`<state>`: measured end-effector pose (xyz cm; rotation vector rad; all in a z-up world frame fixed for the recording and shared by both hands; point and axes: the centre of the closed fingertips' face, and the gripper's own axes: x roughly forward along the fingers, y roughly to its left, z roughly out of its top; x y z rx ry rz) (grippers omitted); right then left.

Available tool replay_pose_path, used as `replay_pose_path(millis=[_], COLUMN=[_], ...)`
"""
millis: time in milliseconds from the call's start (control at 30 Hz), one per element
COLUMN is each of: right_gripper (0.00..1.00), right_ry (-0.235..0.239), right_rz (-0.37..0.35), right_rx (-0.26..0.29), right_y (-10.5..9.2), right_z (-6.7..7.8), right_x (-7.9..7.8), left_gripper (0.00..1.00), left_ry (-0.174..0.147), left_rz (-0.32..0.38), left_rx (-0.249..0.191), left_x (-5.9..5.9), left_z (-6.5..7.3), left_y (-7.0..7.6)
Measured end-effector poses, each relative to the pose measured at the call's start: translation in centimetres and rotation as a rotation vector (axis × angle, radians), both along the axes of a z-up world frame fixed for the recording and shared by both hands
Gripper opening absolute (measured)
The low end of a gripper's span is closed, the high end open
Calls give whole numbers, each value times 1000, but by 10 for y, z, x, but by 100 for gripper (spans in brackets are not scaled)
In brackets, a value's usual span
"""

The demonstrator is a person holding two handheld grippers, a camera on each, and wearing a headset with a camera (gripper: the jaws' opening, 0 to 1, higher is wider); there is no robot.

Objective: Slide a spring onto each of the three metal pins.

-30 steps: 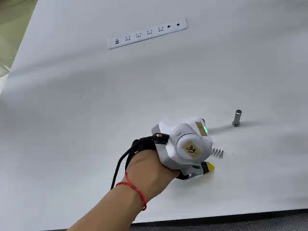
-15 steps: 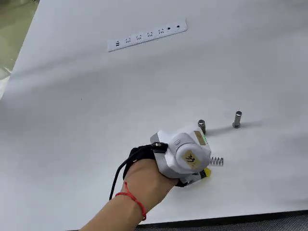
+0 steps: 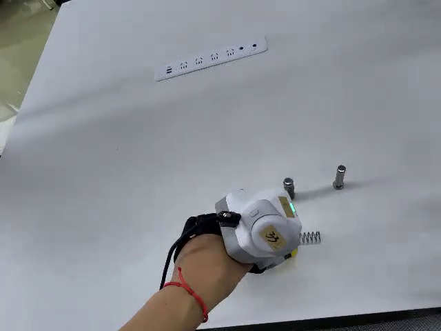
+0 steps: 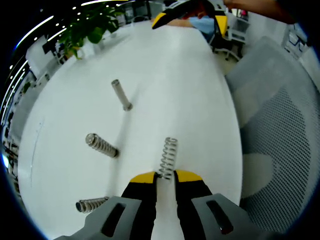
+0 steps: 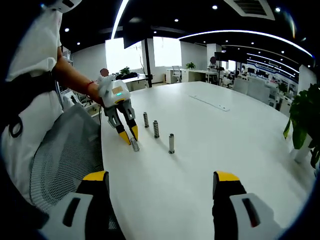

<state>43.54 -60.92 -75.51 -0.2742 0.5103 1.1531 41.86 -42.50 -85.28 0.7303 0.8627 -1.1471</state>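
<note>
Steel spring [image 4: 168, 155] is risking flicking free: your left hand-held gripper [image 4: 166, 176] is pinching only its end tip.

the room is bright. long ceiling lights [image 5: 119, 20] shine down from above, and the white table [image 3: 138, 172] glows a little but does not dazzle. in the head view the bare pin [image 3: 340, 176] throws a soft grey shadow to its left. both gripper views bend things near their round edges. the spring [image 4: 168, 157] looks sharp; things far back look a bit fuzzy.
</note>
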Motion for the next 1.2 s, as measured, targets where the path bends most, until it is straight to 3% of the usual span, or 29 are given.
replay_pose_path(millis=[533, 1200], right_gripper=[86, 86], right_ry=[6, 8], right_rz=[2, 28], right_rx=[1, 3], right_y=[0, 14], right_z=[-3, -1], right_x=[-4, -7], left_gripper=[11, 11], left_ry=[-1, 27], left_rz=[-13, 21], left_rx=[5, -58], left_x=[-1, -9], left_z=[0, 5], left_y=[0, -4])
